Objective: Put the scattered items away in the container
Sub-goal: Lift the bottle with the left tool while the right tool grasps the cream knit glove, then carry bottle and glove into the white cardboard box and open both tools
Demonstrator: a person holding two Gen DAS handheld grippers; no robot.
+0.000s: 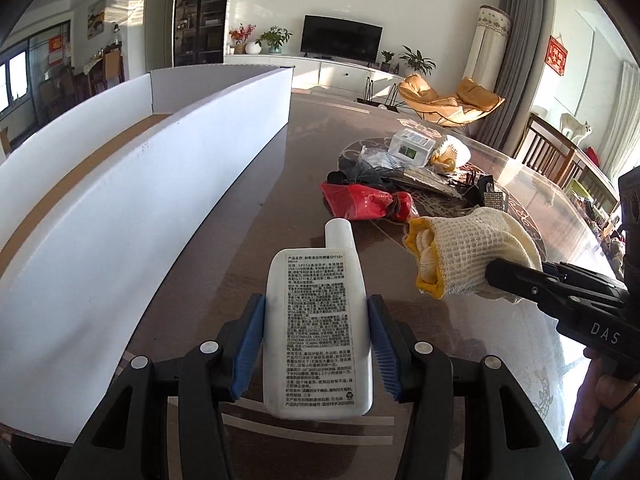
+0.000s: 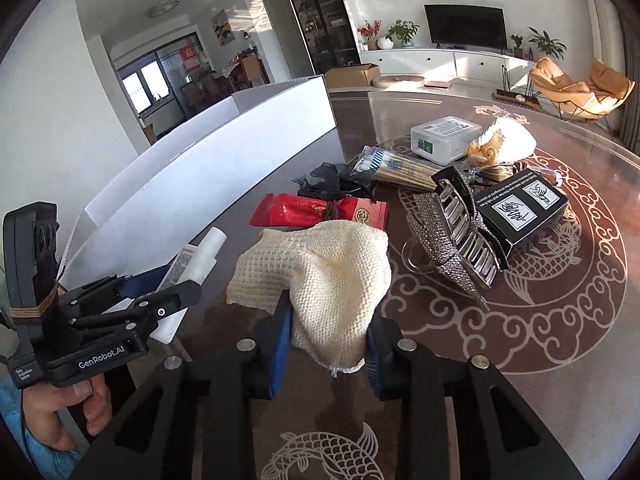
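Left claw clamps bottle — right claw clamps glove.

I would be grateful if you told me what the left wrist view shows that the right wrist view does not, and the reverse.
Only the left wrist view shows the printed back label of the white sunscreen bottle and the white container's brown cardboard floor. Only the right wrist view shows the rhinestone hair claw and black printed box clearly. Both show the left gripper shut on the bottle, the right gripper shut on the knitted glove, and the red packet.
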